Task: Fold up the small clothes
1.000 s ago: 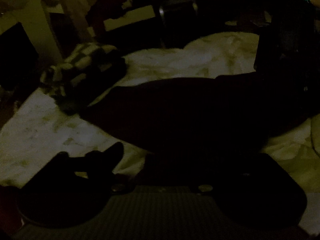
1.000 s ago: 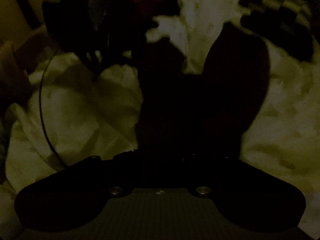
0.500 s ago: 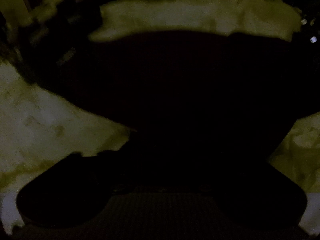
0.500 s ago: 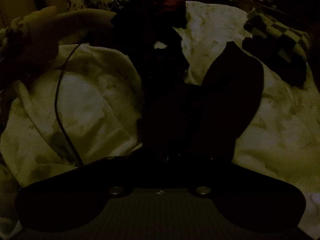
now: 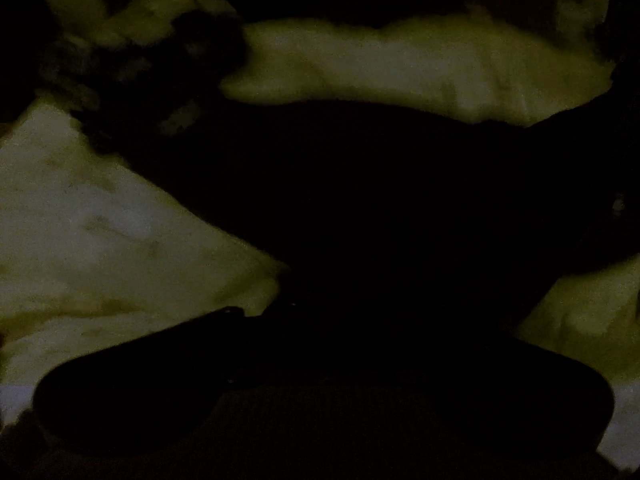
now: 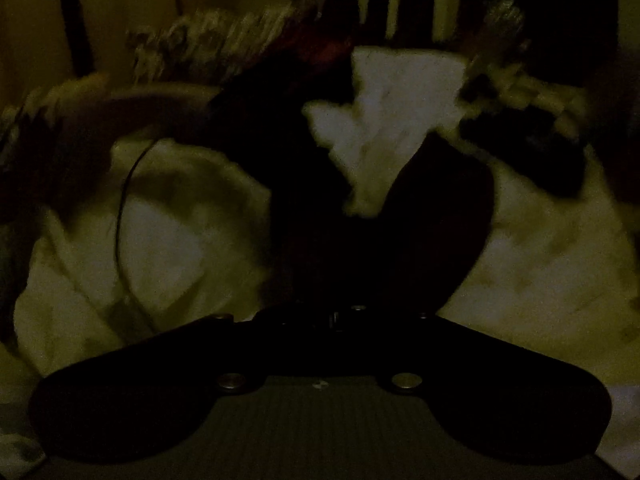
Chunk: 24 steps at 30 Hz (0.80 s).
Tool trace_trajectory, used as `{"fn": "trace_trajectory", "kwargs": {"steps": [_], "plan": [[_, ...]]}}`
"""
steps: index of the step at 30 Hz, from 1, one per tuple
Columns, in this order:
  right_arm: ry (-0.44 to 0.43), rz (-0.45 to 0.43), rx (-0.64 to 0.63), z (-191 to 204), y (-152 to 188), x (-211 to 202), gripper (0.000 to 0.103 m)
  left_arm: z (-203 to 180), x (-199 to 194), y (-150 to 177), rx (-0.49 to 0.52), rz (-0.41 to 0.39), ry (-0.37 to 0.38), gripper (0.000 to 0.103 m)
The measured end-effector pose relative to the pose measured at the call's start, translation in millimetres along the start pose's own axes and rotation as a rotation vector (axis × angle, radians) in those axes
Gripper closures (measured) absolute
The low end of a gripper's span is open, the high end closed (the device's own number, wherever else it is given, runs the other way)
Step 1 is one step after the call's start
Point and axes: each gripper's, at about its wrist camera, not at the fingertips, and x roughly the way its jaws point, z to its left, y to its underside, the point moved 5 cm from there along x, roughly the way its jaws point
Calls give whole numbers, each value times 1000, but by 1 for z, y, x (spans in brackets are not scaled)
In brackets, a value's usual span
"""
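On pale bedsheet [image 5: 100,232]: dark garment [image 5: 380,200] spread at middle, checkered cloth [image 6: 532,120] beyond it. Left gripper [image 5: 360,300] jaws together; right gripper [image 6: 360,240] jaws nearly together; grip on garment unclear in dark.

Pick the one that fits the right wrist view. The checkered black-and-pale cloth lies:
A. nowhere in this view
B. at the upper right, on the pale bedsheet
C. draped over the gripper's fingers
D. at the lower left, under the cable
B: the checkered cloth lies in a heap at the upper right on the pale bedsheet, apart from the dark garment in front of the camera.
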Motion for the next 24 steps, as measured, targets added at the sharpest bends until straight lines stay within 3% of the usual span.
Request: {"fn": "trace_trajectory", "kwargs": {"steps": [1, 3, 5, 6, 7, 9, 15, 19, 21, 22, 23, 24], "plan": [[21, -21, -8, -4, -5, -5, 95, 7, -18, -5, -39, -53, -35, 103], [66, -71, -24, -11, -20, -20, 95, 9, -38, -12, -52, -73, -33, 97], [88, -80, -52, -11, -32, -31, 95, 8, -44, -15, -11, -60, -129, 63], [93, -79, -64, -9, -34, -33, 95, 8, -40, -15, 21, -45, -150, 15], [89, -80, -68, -8, -34, -32, 95, 4, -35, -16, 60, -35, -141, 2], [42, -43, -69, 2, -25, -26, 95, -3, -22, -15, 63, -15, -58, 2], [-37, 20, -91, 33, 2, -17, 95, -3, 23, 2, 26, 53, 27, 4], [-62, 41, -88, 41, 6, -14, 95, -18, 50, 8, 102, 126, 58, 11], [-79, 42, -81, 43, 7, -12, 95, -22, 58, 8, 96, 151, 109, 32], [-84, 44, -78, 46, 9, -13, 95, -23, 59, 9, 77, 164, 134, 56], [-88, 45, -76, 46, 9, -12, 95, -23, 63, 10, 51, 182, 151, 74], [-90, 43, -73, 47, 10, -11, 95, -23, 67, 11, 32, 198, 159, 76]]}}
